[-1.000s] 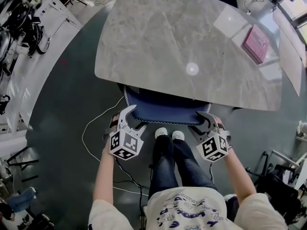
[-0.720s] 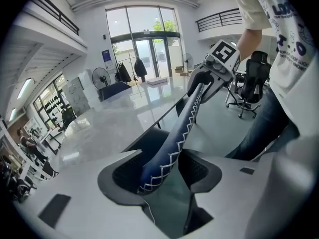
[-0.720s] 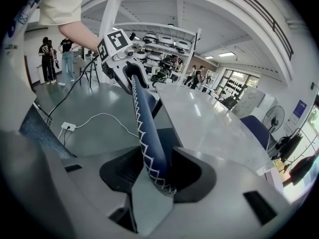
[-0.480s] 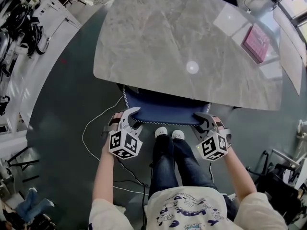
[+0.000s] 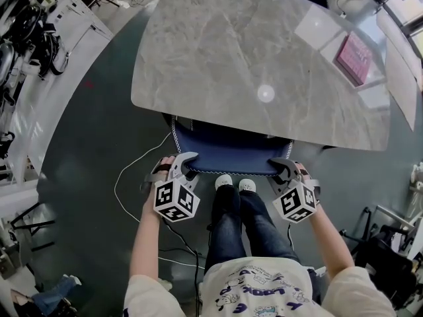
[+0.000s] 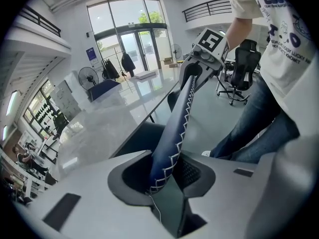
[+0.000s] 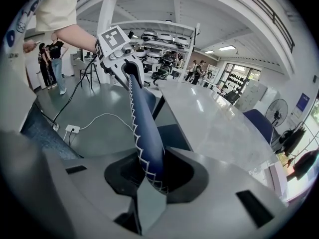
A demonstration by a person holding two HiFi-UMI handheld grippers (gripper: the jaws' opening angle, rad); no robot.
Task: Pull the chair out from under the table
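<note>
A blue chair (image 5: 228, 152) with white stitching is tucked under the grey marble table (image 5: 264, 51); only its backrest top shows in the head view. My left gripper (image 5: 180, 165) holds the backrest's left corner and my right gripper (image 5: 284, 168) its right corner. Both sets of jaws have just been closing, with the padded edge between them. In the left gripper view the stitched backrest edge (image 6: 174, 133) runs from my left gripper (image 6: 167, 178) to the right gripper (image 6: 207, 46). The right gripper view shows my right gripper (image 7: 152, 176) clamped on the backrest edge (image 7: 142, 128), with the left gripper (image 7: 119, 54) at its far end.
The person's shoes (image 5: 234, 185) stand just behind the chair. A white cable (image 5: 129, 177) loops over the floor at left. A pink book (image 5: 353, 59) lies on the table's far right. Cluttered shelves (image 5: 26, 38) line the left side, and black equipment (image 5: 390, 256) stands at lower right.
Both grippers' jaws have closed from wide open onto the top corners of the chair's backrest. The left gripper has rolled a little; the right one has stayed in place.
</note>
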